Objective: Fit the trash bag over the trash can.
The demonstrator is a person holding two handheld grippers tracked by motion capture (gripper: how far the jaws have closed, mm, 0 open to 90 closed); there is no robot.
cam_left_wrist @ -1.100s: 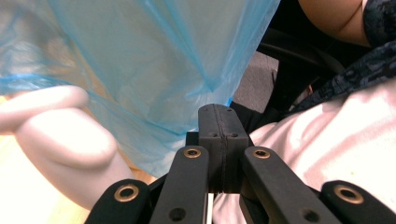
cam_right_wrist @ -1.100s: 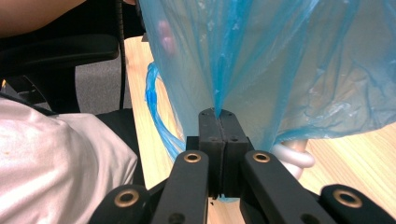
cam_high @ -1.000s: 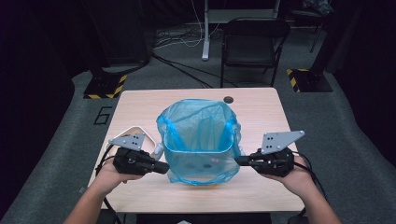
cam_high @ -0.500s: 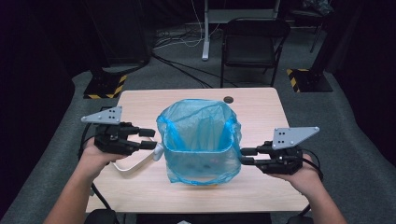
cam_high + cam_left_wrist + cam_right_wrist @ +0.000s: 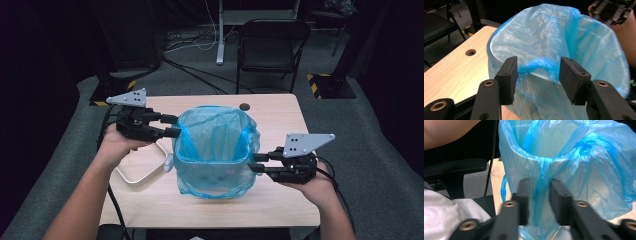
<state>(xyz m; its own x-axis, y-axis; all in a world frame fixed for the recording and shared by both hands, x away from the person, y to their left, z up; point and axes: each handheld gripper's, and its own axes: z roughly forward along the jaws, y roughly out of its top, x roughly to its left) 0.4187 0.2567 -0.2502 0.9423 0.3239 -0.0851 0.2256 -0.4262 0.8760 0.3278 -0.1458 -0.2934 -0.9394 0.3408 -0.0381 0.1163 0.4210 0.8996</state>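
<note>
While blue bag (image 5: 215, 150) hides its bin, left tool (image 5: 175, 126) gapes at rim, right tool (image 5: 251, 163) closing, grip unclear.

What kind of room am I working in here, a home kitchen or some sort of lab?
Most likely a lab or recording studio, not a home: a small wooden table on grey carpet, dark curtains around it, loose cables across the floor, a folding chair and yellow-black hazard-striped stand bases.
</note>
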